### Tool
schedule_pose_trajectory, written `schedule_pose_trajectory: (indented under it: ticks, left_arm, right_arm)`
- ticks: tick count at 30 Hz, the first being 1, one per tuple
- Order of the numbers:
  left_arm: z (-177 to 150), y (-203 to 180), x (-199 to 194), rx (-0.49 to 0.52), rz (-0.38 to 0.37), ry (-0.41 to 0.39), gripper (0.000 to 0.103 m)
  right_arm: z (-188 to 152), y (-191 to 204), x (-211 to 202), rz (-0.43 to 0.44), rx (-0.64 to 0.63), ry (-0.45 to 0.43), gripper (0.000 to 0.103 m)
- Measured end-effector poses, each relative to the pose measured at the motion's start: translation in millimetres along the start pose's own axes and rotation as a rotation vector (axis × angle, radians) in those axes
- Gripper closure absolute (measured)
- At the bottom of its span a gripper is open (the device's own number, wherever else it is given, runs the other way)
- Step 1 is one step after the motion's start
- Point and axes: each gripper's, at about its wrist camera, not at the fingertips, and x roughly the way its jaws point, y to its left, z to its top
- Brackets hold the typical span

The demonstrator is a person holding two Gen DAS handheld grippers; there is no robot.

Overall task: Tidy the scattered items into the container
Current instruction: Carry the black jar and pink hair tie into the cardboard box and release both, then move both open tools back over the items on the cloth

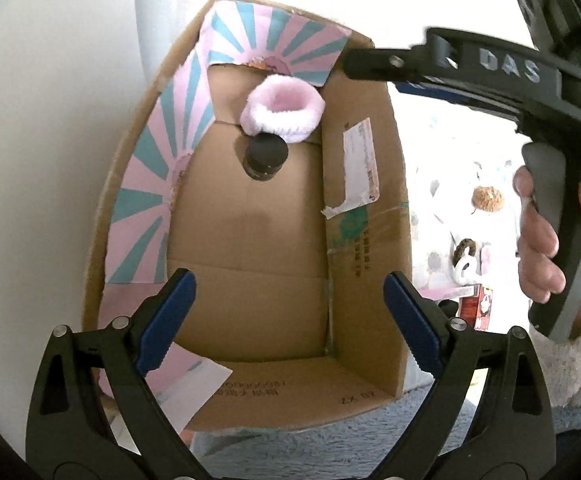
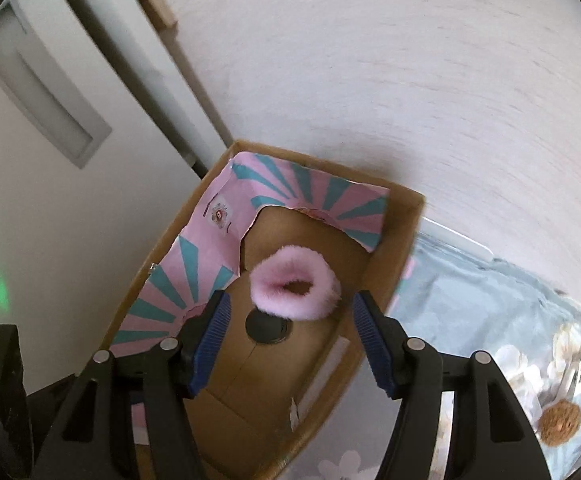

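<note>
My right hand-held gripper [image 2: 290,344] hangs open, holding nothing, right above the box [image 2: 402,240], where the fluffy pink ring [image 2: 294,284] lies.

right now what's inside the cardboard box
Inside the cardboard box: a fluffy pink band and a dark-capped bottle, close together near the far end. The band overlaps the bottle's far side, so contact and the bottle's label stay unclear.
</note>
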Motion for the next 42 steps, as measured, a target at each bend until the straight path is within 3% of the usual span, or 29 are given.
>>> schedule_pose_trajectory:
  ticks: [4, 5, 7, 10, 15, 18, 23, 30, 36, 42]
  left_arm:
    - [8, 6, -11, -0.024, -0.003, -0.014, 0.008]
    - [9, 2, -10, -0.024, -0.002, -0.02, 0.008]
    - [13, -2, -18, -0.011, 0.019, -0.036, 0.008]
    - [19, -5, -33, 0.016, 0.051, -0.075, 0.008]
    - [26, -26, -54, 0.07, 0.089, -0.146, 0.008]
    - [28, -48, -63, 0.133, 0.07, -0.163, 0.008]
    - [22, -97, -62, 0.307, 0.113, -0.155, 0.008]
    - [-10, -157, -38, 0.497, 0.095, -0.087, 0.007]
    - [-22, -180, -28, 0.549, 0.087, -0.058, 0.007]
    - [-26, -193, -22, 0.558, 0.09, -0.039, 0.007]
  right_arm:
    - [-19, -2, -23, 0.01, 0.034, -0.026, 0.044]
    - [-24, -26, -26, 0.013, 0.038, -0.035, 0.044]
    - [-27, -33, -37, 0.014, 0.038, -0.061, 0.044]
    - [-43, -44, -69, 0.0, 0.026, -0.103, 0.044]
    - [-40, -66, -112, -0.023, 0.026, -0.196, 0.044]
    - [-51, -83, -143, -0.047, 0.059, -0.243, 0.044]
    - [-80, -117, -184, -0.123, 0.133, -0.304, 0.044]
    - [-141, -167, -220, -0.22, 0.287, -0.318, 0.043]
    - [-181, -185, -227, -0.229, 0.39, -0.314, 0.043]
    - [-208, -183, -231, -0.261, 0.407, -0.275, 0.043]
